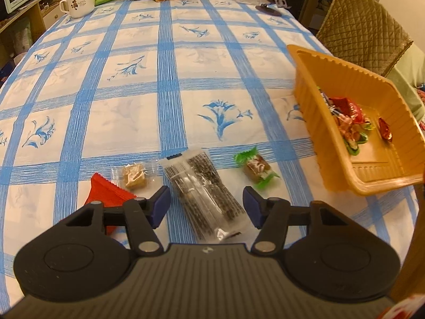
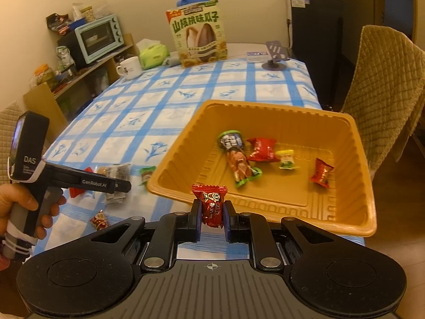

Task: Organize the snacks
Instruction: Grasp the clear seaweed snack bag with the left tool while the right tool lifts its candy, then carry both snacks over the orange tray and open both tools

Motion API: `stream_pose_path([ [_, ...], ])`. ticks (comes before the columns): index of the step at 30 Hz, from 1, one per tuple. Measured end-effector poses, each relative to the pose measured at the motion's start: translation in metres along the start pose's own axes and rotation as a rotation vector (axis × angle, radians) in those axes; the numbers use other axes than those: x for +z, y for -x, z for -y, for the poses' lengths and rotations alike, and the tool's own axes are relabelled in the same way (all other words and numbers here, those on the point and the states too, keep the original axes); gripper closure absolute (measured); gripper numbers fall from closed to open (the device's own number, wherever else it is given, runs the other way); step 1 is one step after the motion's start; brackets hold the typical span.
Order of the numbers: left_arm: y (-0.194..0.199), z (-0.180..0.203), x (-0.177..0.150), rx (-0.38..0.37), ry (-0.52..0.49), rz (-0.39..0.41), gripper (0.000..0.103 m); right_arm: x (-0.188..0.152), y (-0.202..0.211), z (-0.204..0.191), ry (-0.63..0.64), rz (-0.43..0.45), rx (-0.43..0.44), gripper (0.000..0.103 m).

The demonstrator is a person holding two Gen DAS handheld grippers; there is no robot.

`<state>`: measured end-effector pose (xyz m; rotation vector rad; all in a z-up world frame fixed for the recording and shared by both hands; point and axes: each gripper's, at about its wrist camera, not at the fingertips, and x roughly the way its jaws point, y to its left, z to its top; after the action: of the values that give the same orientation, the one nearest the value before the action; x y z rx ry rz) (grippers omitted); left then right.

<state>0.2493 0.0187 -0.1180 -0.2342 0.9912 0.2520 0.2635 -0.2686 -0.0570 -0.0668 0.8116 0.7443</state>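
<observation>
Blue-checked tablecloth (image 1: 170, 85) carries the orange tray (image 2: 353, 143) at right, where the right gripper (image 2: 211, 214) pinches a red candy (image 2: 211, 204) for dropping in, while the left gripper (image 1: 206, 207), half-open and empty, straddles the long clear-wrapped snack bar (image 1: 204, 199).

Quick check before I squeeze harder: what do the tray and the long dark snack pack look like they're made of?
Tray: looks like thin moulded plastic, amber, semi-glossy; ribbed walls and a pressed floor pattern suggest a formed sheet, probably flexible. Long pack: clear glossy film wrapper, with glare and crinkles, over dark speckled contents; seemingly soft and slippery.
</observation>
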Motion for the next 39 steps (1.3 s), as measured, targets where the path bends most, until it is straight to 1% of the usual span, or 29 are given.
stream_pose_path([
  [4,-0.004,0.001,0.002,0.014,-0.009,-0.005,0.051,-0.001,0.002,0.004,-0.008,-0.001,-0.006,0.086],
  [7,-0.006,0.003,0.003,0.032,-0.035,-0.002,0.058,-0.001,0.004,0.005,-0.008,0.001,-0.007,0.086],
  [9,-0.007,0.004,0.004,0.044,-0.047,0.002,0.066,-0.001,0.004,0.004,-0.007,0.003,-0.007,0.086],
  [11,-0.008,0.003,0.006,0.048,-0.053,0.003,0.068,-0.001,0.004,0.004,-0.006,0.004,-0.005,0.086],
  [16,-0.008,0.001,0.008,0.049,-0.059,0.001,0.069,0.000,0.004,0.004,-0.004,0.005,-0.006,0.086],
  [20,0.000,-0.001,0.010,0.042,-0.058,0.021,0.070,-0.001,0.007,0.004,0.000,0.008,-0.005,0.086],
  [30,0.046,-0.003,0.008,0.010,-0.046,0.079,0.070,-0.003,0.014,0.007,0.000,0.020,-0.004,0.086],
  [34,0.067,0.004,0.007,-0.021,-0.054,0.100,0.070,-0.004,0.017,0.011,-0.001,0.027,0.001,0.086],
  [39,0.087,0.022,0.005,-0.066,-0.068,0.121,0.070,-0.004,0.022,0.017,-0.006,0.038,0.008,0.086],
])
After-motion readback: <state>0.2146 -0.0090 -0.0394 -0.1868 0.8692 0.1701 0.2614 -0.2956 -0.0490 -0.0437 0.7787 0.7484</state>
